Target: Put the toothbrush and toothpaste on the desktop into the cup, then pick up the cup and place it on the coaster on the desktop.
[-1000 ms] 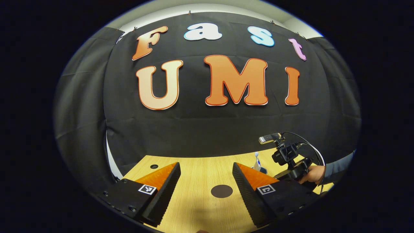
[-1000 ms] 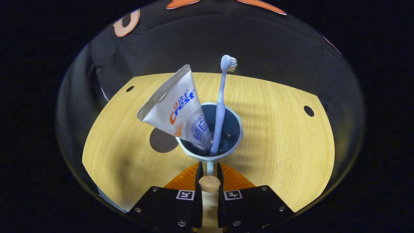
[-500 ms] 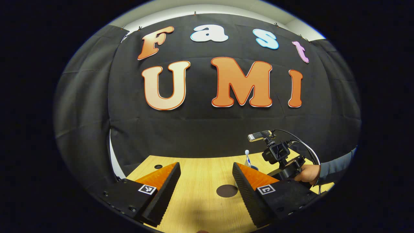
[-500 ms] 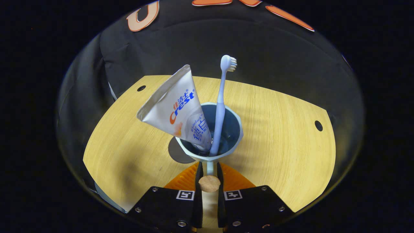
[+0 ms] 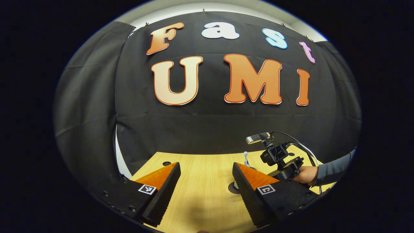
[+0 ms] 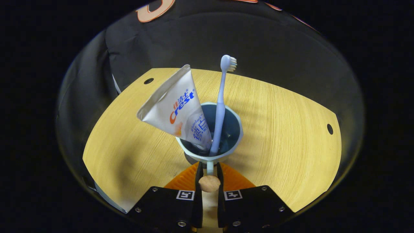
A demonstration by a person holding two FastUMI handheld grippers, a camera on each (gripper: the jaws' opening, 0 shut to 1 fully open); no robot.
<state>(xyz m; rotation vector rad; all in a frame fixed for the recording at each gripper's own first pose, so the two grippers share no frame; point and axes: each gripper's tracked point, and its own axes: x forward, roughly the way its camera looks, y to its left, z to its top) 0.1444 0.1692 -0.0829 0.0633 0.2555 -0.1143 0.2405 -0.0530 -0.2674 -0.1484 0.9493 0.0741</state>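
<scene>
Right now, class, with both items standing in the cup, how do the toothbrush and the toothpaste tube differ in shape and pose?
The toothbrush is thin and rod-like; the toothpaste tube is broad, flattening to a wide crimped end. The toothbrush stands nearly upright; the toothpaste tube leans far out over the rim. Both have their lower ends inside the cup, whose handle the right gripper pinches.

The counter (image 6: 275, 129) is light wood with a straight grain and small dark round holes near its far corners. A dark round coaster (image 5: 231, 187) lies flat on it, partly hidden under the cup (image 6: 210, 152).
</scene>
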